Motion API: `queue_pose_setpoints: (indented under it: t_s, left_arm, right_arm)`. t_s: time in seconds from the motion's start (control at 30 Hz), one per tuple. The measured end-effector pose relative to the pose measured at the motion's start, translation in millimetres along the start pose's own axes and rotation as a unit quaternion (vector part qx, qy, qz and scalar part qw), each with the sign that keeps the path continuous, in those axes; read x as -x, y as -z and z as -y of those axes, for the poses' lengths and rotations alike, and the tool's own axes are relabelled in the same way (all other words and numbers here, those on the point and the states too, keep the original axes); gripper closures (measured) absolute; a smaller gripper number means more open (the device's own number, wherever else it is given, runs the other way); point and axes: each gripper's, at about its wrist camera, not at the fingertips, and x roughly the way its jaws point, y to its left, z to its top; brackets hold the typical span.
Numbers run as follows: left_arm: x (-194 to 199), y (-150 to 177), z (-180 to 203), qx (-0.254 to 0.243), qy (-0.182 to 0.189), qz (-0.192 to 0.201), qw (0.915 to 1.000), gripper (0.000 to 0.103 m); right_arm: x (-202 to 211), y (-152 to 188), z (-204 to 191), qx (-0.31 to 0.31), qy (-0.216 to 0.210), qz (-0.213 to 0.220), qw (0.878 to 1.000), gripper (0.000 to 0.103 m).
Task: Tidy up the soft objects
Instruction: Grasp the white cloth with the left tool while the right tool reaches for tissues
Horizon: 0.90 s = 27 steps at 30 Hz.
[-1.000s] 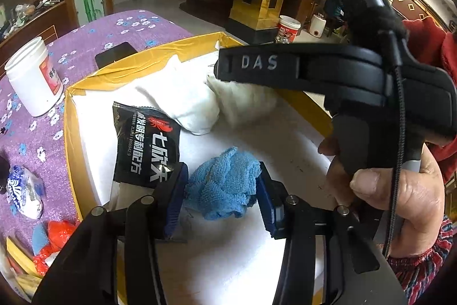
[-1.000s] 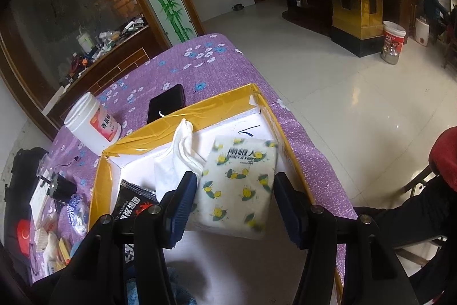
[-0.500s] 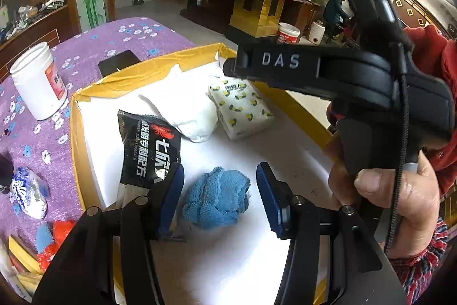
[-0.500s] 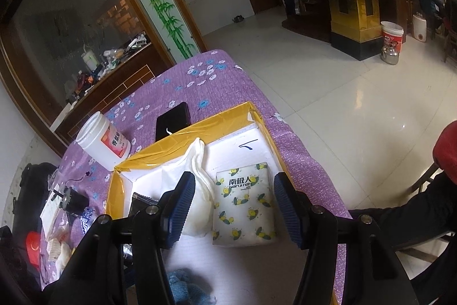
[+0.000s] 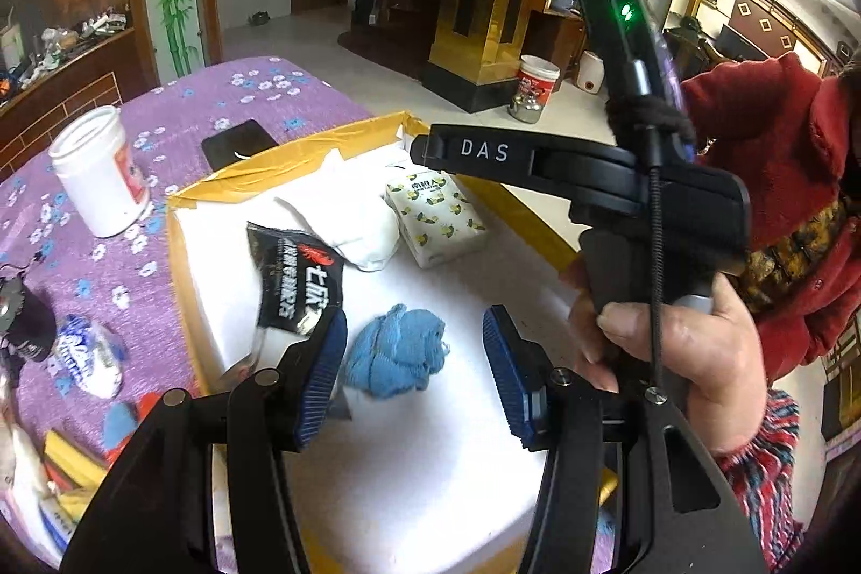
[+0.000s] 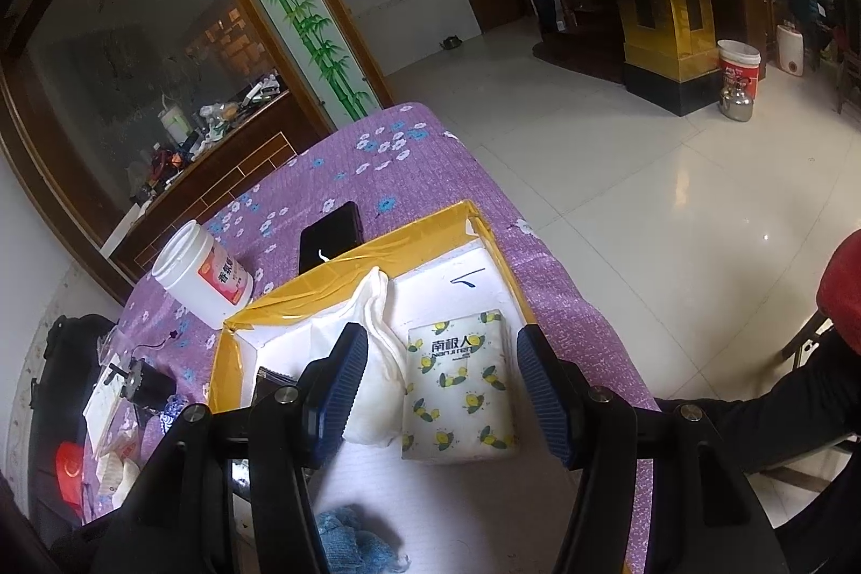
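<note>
Here, both jaws stand spread and empty: the left gripper (image 5: 414, 369) hangs above a crumpled blue cloth (image 5: 395, 351) in the yellow-rimmed white tray (image 5: 430, 466), the right gripper (image 6: 441, 391) above a lemon-printed tissue pack (image 6: 457, 391) at its far right.

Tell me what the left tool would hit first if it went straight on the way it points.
Most likely the crumpled blue cloth, which lies on the white tray floor between the open fingers of the left tool. Depth is uncertain.
</note>
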Motion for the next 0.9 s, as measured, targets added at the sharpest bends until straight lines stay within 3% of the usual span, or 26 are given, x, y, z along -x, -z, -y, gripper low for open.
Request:
queue_pose_setpoints:
  t_s: [0.2,0.43,0.8,0.9]
  left_arm:
    - [35.9,16.3,-15.1,0.005,-0.005,0.016,0.9998,0.052]
    - [77.4,39.4,-44.6,0.029,-0.014,0.043,0.9985,0.052]
    - [103.6,91.0,-104.5,0.075,-0.039,0.045,0.9953,0.052]
    - [115.3,106.8,-131.0,0.095,-0.061,0.051,0.9924,0.052]
  right_arm:
    - [10.1,5.1,-4.3,-0.006,-0.018,0.003,1.0,0.041]
    - [40.6,26.5,-36.2,0.019,-0.053,0.015,0.998,0.039]
    - [47.4,71.9,-110.6,0.075,-0.109,-0.018,0.991,0.039]
    - [42.8,84.4,-131.3,0.095,-0.126,-0.039,0.987,0.039]
